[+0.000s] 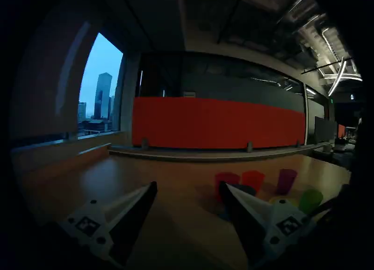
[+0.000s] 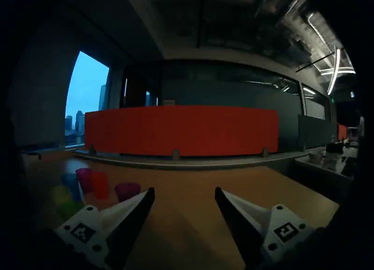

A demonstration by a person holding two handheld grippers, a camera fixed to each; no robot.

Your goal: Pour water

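A wooden table [image 2: 196,186] carries a cluster of coloured cups [image 2: 99,183] standing upright, close together.

Dim office: red partition [image 1: 217,123], wooden desk [image 1: 187,176], window [image 1: 99,97].

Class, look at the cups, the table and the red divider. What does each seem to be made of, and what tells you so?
Cups: probably plastic, in bright solid colours, though the dim light leaves it open.
Table: wood or wood-look laminate, smooth and brown with a soft sheen.
Divider: likely a fabric-covered panel, evenly matte with no glare.
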